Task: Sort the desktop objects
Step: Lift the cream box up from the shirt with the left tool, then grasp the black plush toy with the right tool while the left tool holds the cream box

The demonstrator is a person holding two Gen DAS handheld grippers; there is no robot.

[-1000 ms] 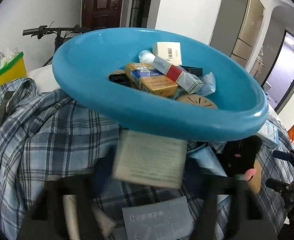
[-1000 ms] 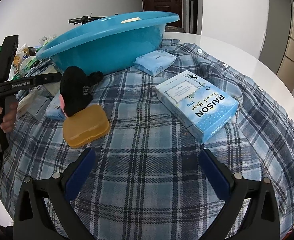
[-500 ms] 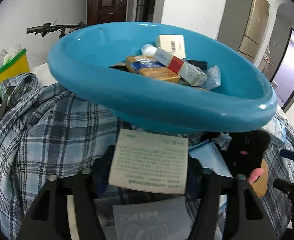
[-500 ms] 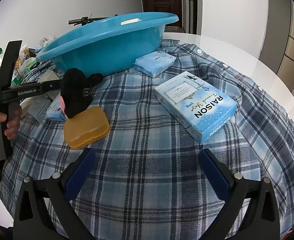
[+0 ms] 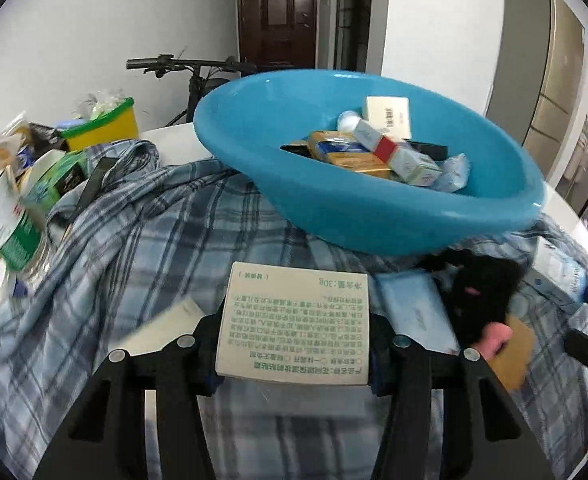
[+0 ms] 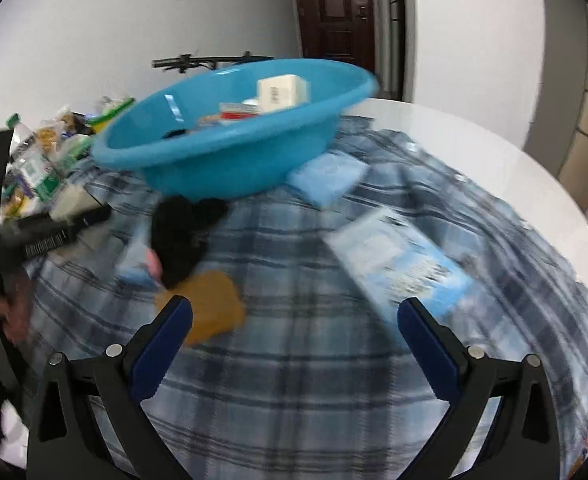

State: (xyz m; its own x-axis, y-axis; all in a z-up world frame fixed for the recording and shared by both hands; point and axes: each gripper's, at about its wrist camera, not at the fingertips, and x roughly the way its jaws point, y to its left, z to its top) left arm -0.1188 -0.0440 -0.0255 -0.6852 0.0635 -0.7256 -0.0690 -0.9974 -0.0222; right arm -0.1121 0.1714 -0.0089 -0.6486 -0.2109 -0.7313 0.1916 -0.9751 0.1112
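1. Left hand-held gripper (image 5: 294,344) is clamped on a flat pale box (image 5: 296,322) with green printed text, held above the plaid cloth (image 5: 153,240) in front of the blue basin (image 5: 374,216).
2. Right hand-held gripper (image 6: 294,320) has its jaws spread wide with nothing between them, over the plaid cloth in front of the basin.
3. The blue basin sits on the cloth on the round white surface (image 6: 474,140). Inside it: a white box with barcode (image 5: 388,116), orange-yellow boxes (image 5: 346,156), a red-and-white carton (image 5: 394,152), a clear wrapped pack.
4. Just in front of the basin: a black plush toy (image 6: 181,236) with a pink part, an amber case (image 6: 209,308) touching it, a light blue pack (image 5: 414,312) beside it.
5. A small blue tissue pack (image 6: 326,176) lies right of the basin, against its wall.
6. A large blue-and-white box (image 6: 402,260) lies on the cloth further right of the basin, blurred.
7. Left of the basin: a clutter of bottles and a yellow bin (image 5: 101,128) with a green rim.
8. A bicycle (image 5: 189,68) stands behind the basin.
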